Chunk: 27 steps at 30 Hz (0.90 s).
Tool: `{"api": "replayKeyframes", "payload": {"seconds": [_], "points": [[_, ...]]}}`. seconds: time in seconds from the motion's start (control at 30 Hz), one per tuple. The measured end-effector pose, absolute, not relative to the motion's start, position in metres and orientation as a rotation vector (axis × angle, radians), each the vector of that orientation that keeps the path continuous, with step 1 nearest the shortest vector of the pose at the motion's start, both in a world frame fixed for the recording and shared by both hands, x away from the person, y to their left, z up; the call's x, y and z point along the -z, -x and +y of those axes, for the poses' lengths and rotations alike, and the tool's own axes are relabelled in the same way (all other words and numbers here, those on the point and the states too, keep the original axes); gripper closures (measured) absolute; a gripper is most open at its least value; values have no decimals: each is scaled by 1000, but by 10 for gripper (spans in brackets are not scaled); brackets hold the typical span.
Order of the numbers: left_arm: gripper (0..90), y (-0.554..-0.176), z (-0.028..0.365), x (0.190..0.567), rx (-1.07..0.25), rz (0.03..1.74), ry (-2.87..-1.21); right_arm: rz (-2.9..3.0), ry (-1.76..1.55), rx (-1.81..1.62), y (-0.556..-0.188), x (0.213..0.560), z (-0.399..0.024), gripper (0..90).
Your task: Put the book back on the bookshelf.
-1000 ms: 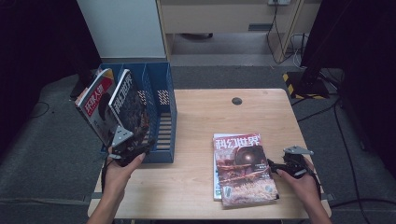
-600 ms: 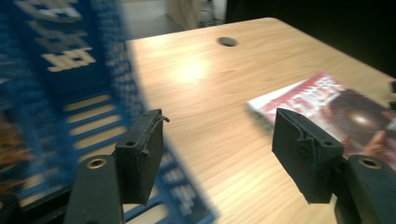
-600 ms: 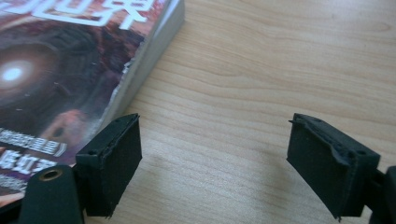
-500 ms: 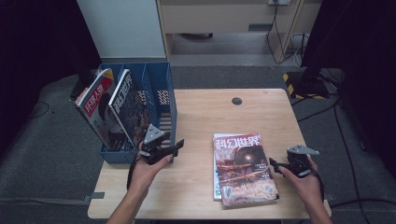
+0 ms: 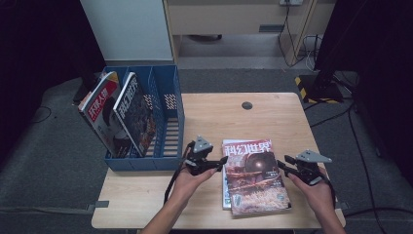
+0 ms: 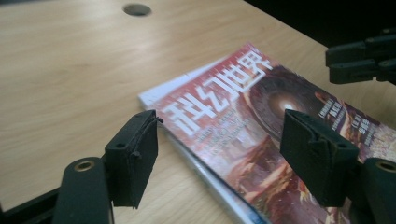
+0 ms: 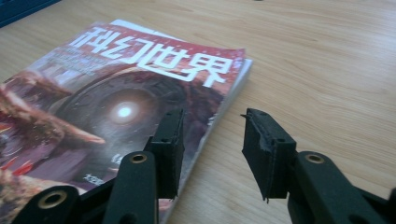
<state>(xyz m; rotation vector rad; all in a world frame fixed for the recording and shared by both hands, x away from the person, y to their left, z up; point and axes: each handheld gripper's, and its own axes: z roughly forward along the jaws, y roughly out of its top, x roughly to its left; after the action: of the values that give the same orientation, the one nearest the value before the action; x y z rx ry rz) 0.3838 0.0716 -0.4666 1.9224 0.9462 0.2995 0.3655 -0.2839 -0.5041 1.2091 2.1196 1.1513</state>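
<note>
Jaws just opening, wide, left gripper point(image 6: 219, 149) astride magazine point(image 6: 261, 93) corner. Right gripper point(image 7: 212, 140) parted, empty. From above, blue rack point(image 5: 174, 112) alongside.

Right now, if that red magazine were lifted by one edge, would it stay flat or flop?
Probably flop: the red magazine looks thin and soft-covered, so it would likely sag. Its cover seems glossy, maybe slippery, and it lies on another magazine, so a push could slide it off.
</note>
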Motion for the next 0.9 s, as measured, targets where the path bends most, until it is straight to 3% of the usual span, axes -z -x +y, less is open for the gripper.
{"api": "replayKeyframes", "payload": {"seconds": [0.07,0.4,0.9], "points": [[267,-387,60,476,-267,941,-1952,2140,-1196,-1154,-366,505,-280,583],[262,-390,52,503,-215,998,-1952,2226,-1229,-1165,-372,516,-266,367],[247,-389,49,523,-140,1027,-2001,2267,-1229,-1168,-373,520,-261,318]]}}
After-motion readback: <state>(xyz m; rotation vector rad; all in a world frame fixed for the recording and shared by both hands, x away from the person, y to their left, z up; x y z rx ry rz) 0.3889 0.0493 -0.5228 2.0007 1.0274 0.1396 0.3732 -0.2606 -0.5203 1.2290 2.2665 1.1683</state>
